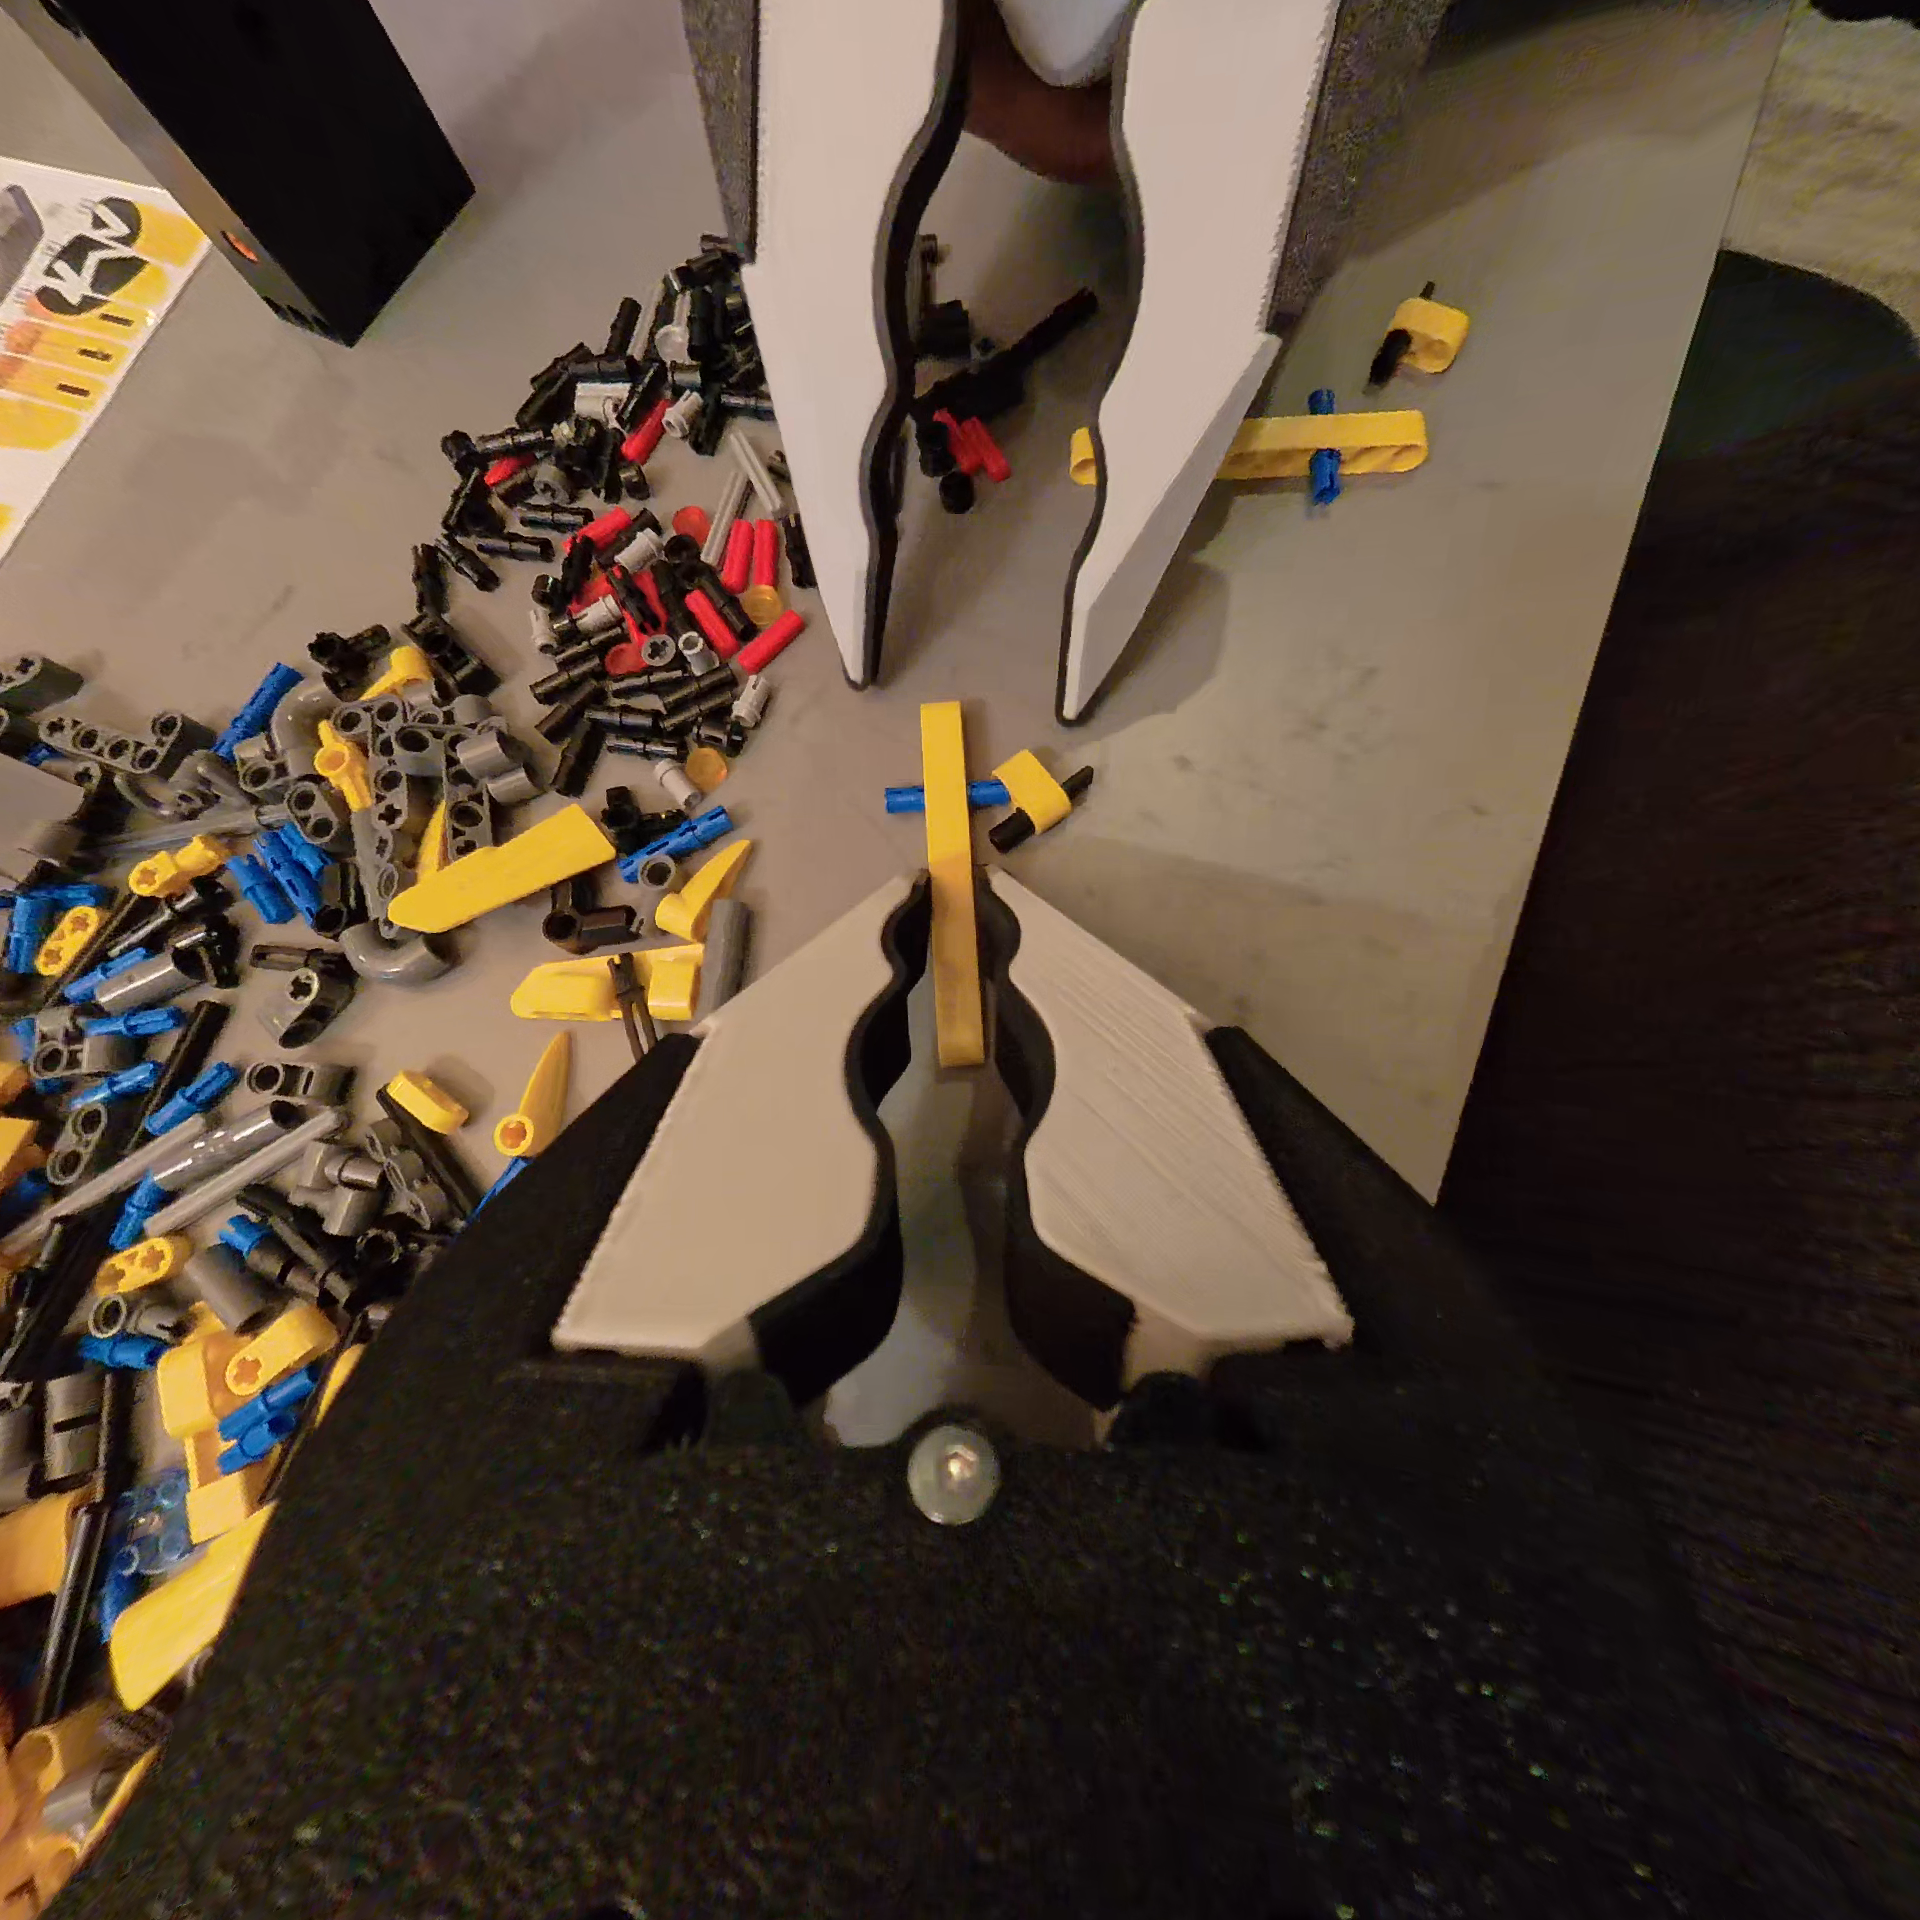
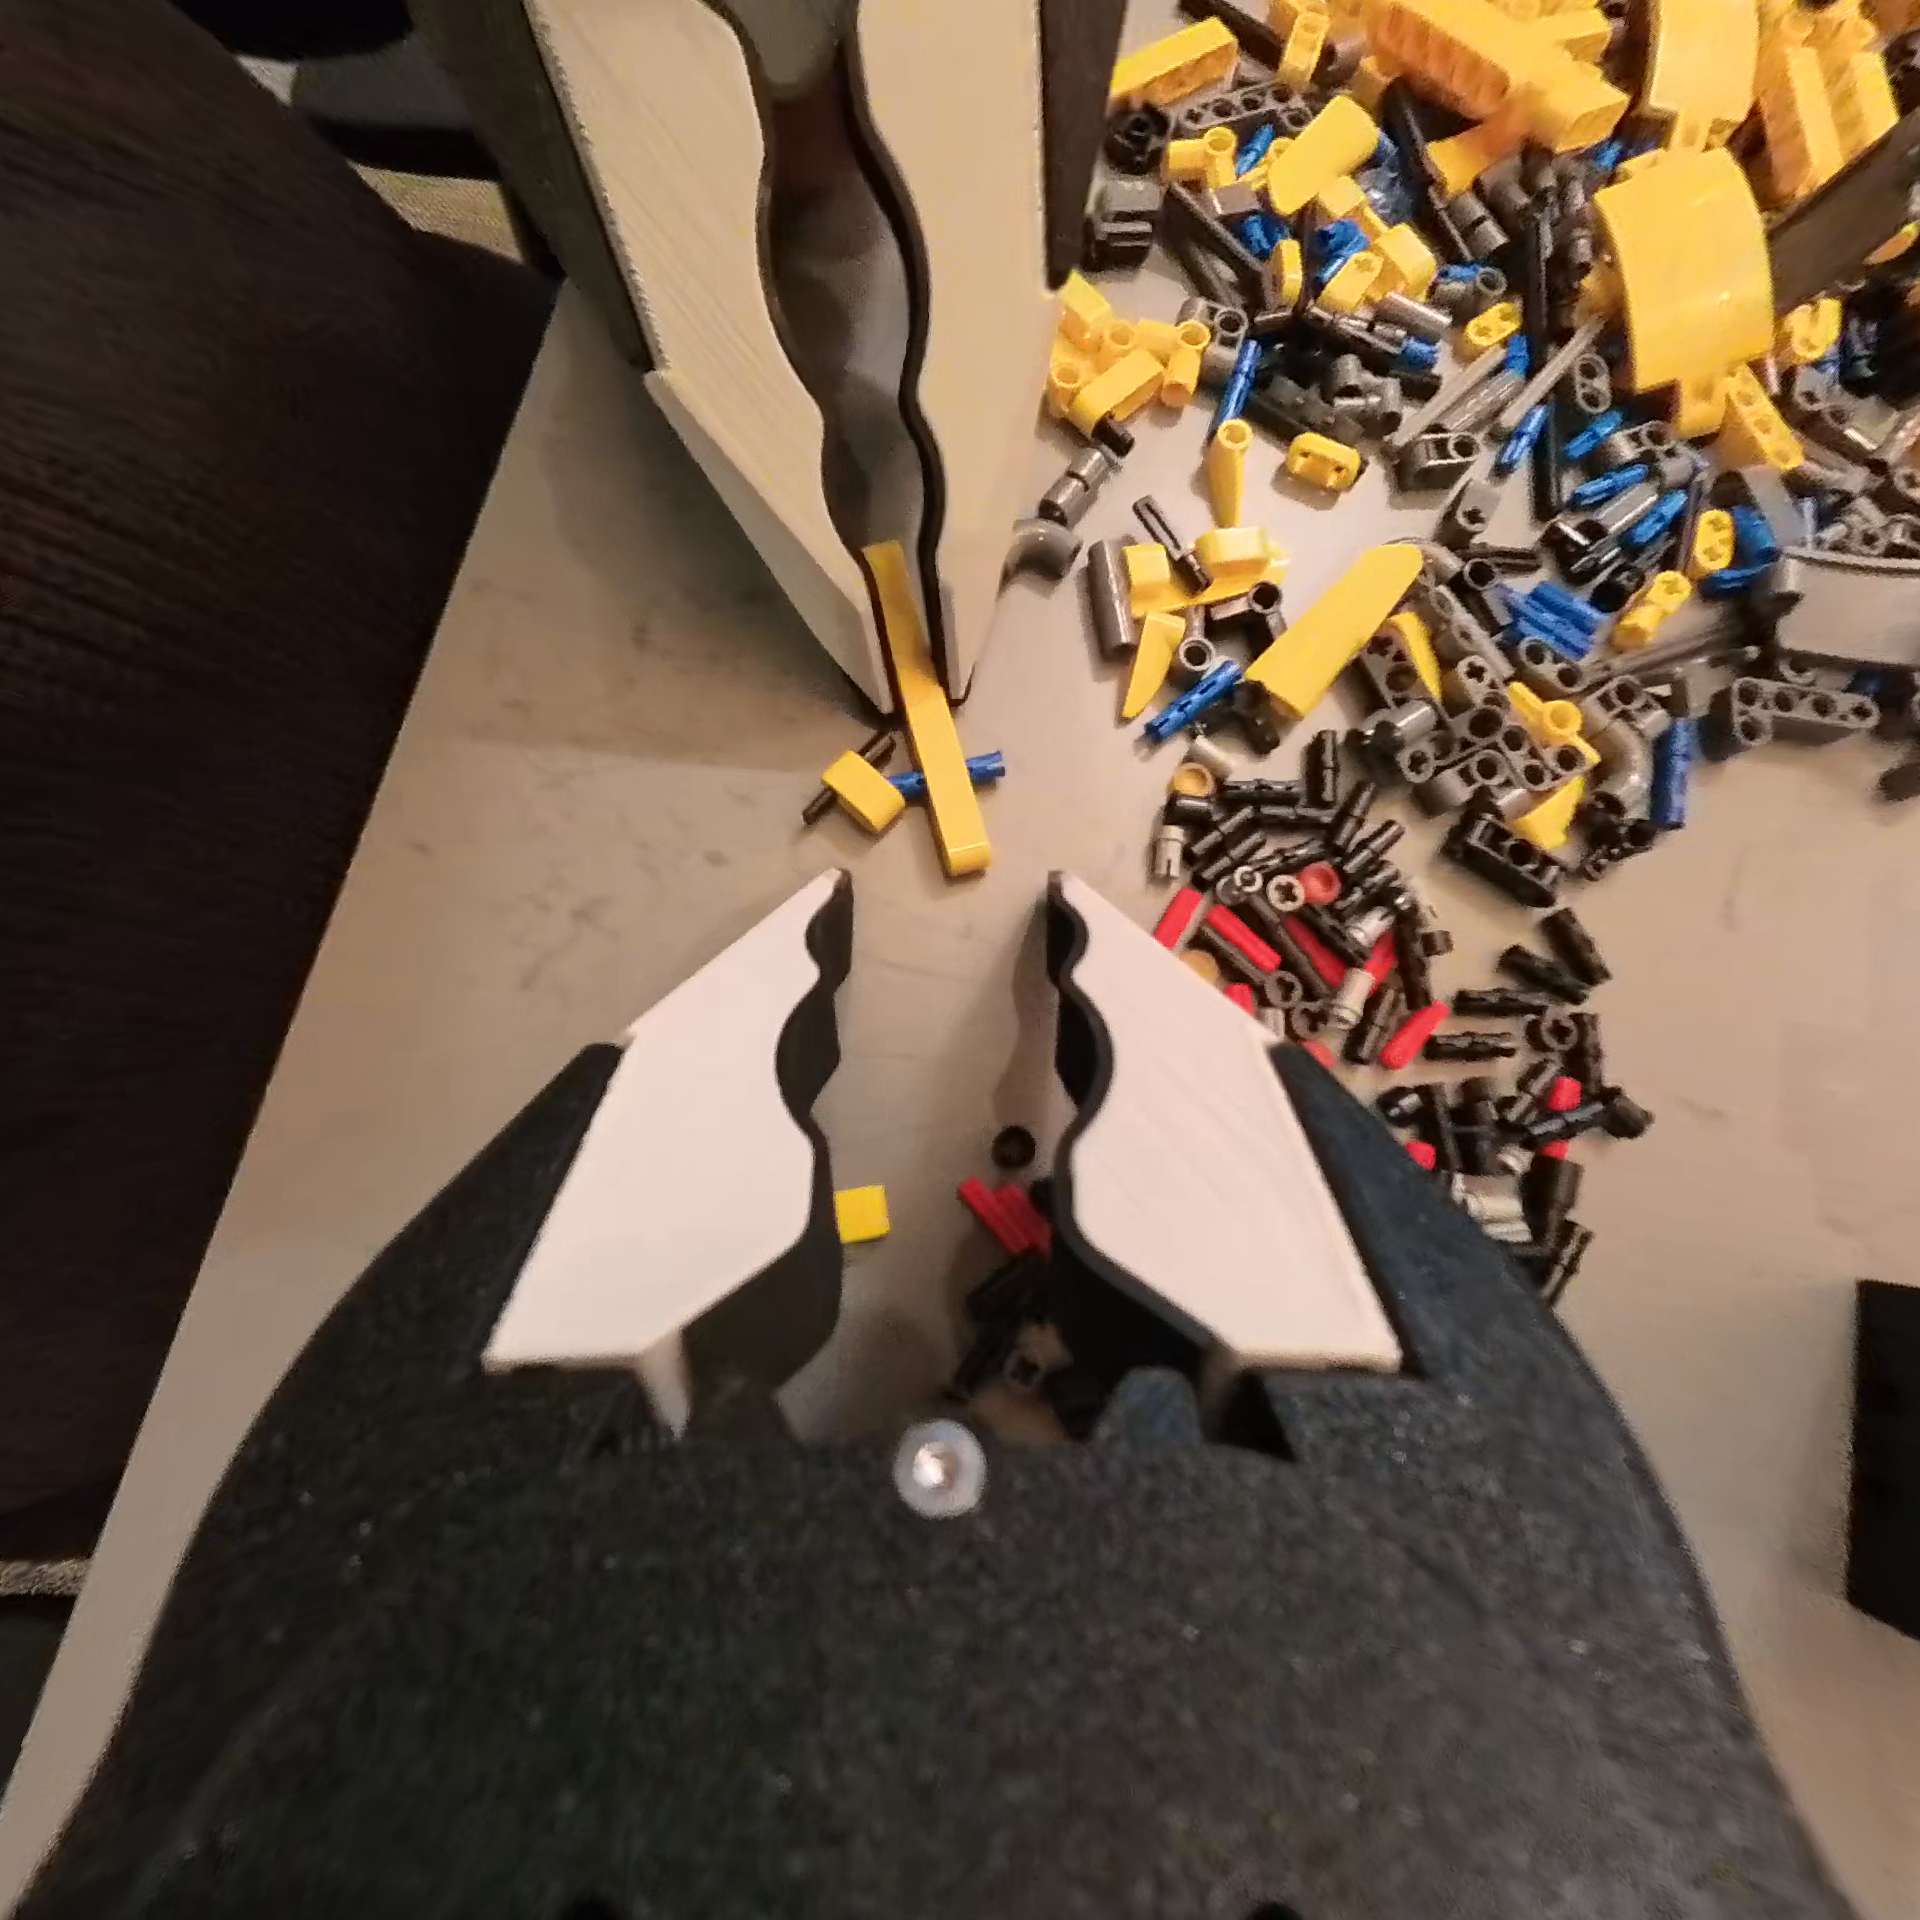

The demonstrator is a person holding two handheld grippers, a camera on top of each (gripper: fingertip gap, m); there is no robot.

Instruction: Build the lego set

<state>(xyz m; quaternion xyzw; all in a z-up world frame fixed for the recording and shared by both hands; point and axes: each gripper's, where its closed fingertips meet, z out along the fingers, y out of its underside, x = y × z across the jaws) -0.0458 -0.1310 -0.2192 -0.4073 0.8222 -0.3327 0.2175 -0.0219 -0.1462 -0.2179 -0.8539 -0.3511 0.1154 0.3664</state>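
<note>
My left gripper [image 1: 951,883] is shut on a long yellow beam [image 1: 948,790], which sticks out forward past the fingertips. A blue pin [image 1: 909,798] crosses the beam, and a small yellow connector [image 1: 1032,795] with a black pin sits on its right side. My right gripper [image 2: 948,883] is open and empty, its tips just short of the beam's free end [image 2: 951,821]. In the left wrist view the right gripper [image 1: 966,698] comes in from the top. In the right wrist view the left gripper [image 2: 920,691] comes from above, pinching the beam.
A grey tabletop [image 1: 1299,831] carries a large pile of yellow, blue, grey, black and red parts [image 1: 343,883]. A second yellow beam with a blue pin [image 1: 1320,445] and a yellow connector [image 1: 1432,332] lie beyond. A black box [image 1: 281,156], a printed booklet [image 1: 73,312] and dark upholstery [image 1: 1714,1039] border the table. Only a small space, under 4 cm, lies between the two pairs of fingers.
</note>
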